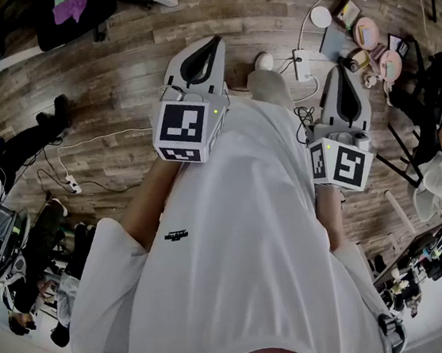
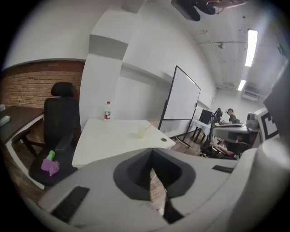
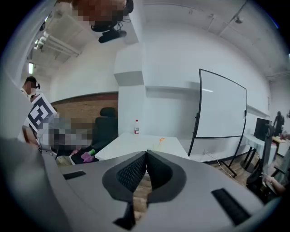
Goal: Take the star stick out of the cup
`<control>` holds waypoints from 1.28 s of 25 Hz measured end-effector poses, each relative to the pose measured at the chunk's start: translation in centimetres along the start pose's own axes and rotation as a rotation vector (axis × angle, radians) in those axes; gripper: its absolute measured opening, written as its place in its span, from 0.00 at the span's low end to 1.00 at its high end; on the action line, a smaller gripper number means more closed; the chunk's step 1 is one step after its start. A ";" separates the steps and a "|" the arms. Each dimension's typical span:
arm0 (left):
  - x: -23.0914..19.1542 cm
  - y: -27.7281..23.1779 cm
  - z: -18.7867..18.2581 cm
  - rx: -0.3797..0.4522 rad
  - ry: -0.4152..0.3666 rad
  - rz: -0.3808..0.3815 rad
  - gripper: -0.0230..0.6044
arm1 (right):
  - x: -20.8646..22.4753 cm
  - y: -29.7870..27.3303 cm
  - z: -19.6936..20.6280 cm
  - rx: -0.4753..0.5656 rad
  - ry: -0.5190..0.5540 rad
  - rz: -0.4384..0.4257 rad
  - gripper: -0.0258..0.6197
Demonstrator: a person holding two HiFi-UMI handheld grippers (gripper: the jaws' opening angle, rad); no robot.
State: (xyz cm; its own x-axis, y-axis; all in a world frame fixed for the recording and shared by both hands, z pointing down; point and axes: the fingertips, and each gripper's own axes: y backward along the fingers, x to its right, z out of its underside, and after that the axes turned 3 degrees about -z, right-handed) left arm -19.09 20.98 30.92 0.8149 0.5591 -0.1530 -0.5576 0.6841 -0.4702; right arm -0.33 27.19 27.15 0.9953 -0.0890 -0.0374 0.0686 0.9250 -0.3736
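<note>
- Head view looks down on both grippers, held out over the wood floor (image 1: 98, 91). The left gripper (image 1: 209, 45) reaches out a bit more than the right gripper (image 1: 339, 73).
- Left gripper view: the fingers (image 2: 136, 172) are closed tip to tip, with nothing between them. Only floor shows through the slit lower down.
- Right gripper view: the fingers (image 3: 131, 174) are closed too, and they hold nothing.
- The cup (image 2: 142, 132) stands on the white counter (image 2: 104, 145), near its far right side. The stick (image 2: 148, 126) is in the cup. It is not out yet.
- The stick leans. Its bottom is in the cup, and its top points up and to the right, past the rim. Its star end is too small to make out.
- The cup is well apart from both grippers, out in front of them.
- In the left gripper view it sits just a bit left of the closed tips. In the right gripper view the cup (image 3: 159, 142) sits just a bit right of them.
- The counter looks bigger in the left gripper view, so I think the left gripper is nearer.
- A bottle (image 2: 107, 111) stands at the back of the counter, well apart from the cup.
- Next, I think a gripper must go up to the counter and open its fingers. Then it can close them on the top part of the stick and lift along its lean.
</note>
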 end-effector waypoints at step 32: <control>14.2 -10.9 -2.9 -0.050 0.018 -0.123 0.05 | 18.0 -3.8 0.8 0.060 -0.073 -0.186 0.05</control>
State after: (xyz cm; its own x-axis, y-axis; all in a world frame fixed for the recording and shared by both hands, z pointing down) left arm -1.04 20.12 31.36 0.8797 0.4634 -0.1064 -0.4447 0.7226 -0.5292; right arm 17.40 22.35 28.70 0.9673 -0.2353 0.0951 0.2534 0.9156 -0.3123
